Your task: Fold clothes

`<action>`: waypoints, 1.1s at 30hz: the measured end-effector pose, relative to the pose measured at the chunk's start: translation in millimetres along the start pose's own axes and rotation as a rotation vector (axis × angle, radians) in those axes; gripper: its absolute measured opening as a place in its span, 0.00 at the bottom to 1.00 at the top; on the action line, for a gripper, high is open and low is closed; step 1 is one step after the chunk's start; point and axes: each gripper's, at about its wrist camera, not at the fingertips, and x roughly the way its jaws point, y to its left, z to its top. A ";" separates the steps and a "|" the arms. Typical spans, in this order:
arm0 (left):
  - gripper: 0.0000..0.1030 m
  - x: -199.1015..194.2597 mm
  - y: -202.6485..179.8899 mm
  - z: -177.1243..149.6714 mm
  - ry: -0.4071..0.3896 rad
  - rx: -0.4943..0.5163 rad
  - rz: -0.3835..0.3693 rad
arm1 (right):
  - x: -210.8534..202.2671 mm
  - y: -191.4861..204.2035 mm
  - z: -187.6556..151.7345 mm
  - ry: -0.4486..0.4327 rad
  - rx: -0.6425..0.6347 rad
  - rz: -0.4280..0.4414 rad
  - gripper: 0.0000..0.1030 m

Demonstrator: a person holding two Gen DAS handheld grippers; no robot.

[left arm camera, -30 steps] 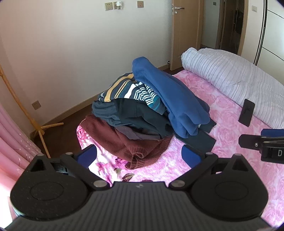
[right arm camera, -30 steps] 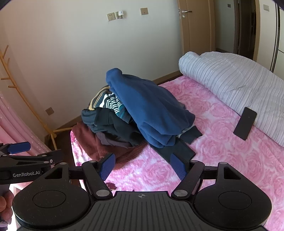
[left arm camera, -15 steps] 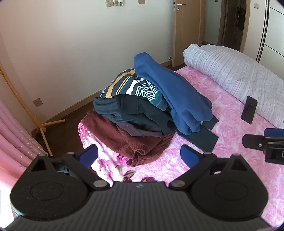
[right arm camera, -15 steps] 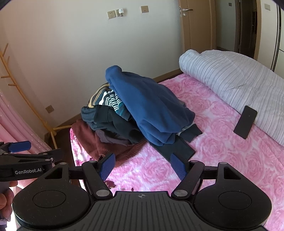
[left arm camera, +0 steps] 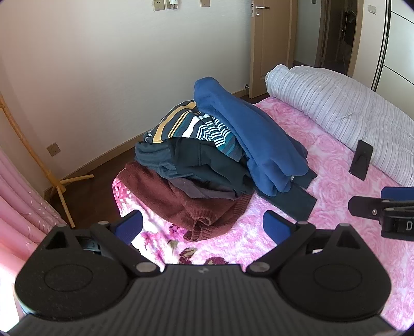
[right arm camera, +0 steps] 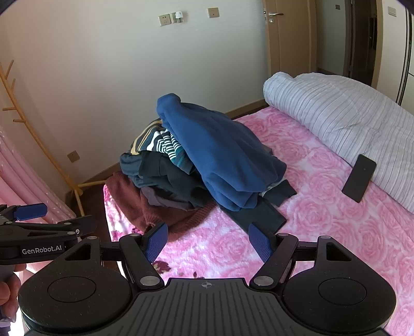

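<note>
Occlusions and cut-offs: clothes pile, grippers, bedding

Ahead of both tongs, the blue sweatshirt [left arm camera: 248,134] covers much of the striped top [left arm camera: 191,126] and the dark garments [left arm camera: 207,165]; the maroon sweater [left arm camera: 181,204] shows only its near edge. The right gripper [left arm camera: 383,206] is cut by the left view's right border, the left gripper [right arm camera: 54,217] by the right view's left border. The rolled quilt [right arm camera: 336,113] runs off frame. Wall sockets [right arm camera: 164,18] are too small to read.
</note>
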 end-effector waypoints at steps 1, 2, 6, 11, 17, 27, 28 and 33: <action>0.95 -0.1 0.2 -0.3 0.000 0.000 0.000 | 0.1 0.1 -0.2 0.000 0.000 0.000 0.70; 0.95 -0.2 0.5 -0.7 -0.001 -0.001 -0.001 | 0.0 -0.4 -0.5 0.001 -0.001 0.001 0.70; 0.95 -1.4 2.6 -1.9 0.002 -0.007 0.000 | 0.3 0.6 -2.3 0.005 -0.006 0.003 0.70; 0.95 -3.1 3.8 -4.2 0.003 -0.013 0.000 | 0.1 -0.1 -4.8 0.006 -0.009 0.005 0.70; 0.95 -2.9 5.4 -6.6 0.008 -0.021 -0.001 | 0.3 1.1 -5.5 0.007 -0.011 0.008 0.70; 0.95 -2.5 5.2 -6.4 0.007 -0.020 -0.002 | 0.8 1.0 -6.0 0.007 -0.009 0.007 0.70; 0.95 -2.3 5.1 -6.3 0.007 -0.019 -0.003 | 0.7 0.8 -6.2 0.007 -0.009 0.007 0.70; 0.95 -1.1 4.2 -6.1 0.008 -0.019 -0.009 | 1.1 0.3 -5.9 0.008 -0.007 0.006 0.70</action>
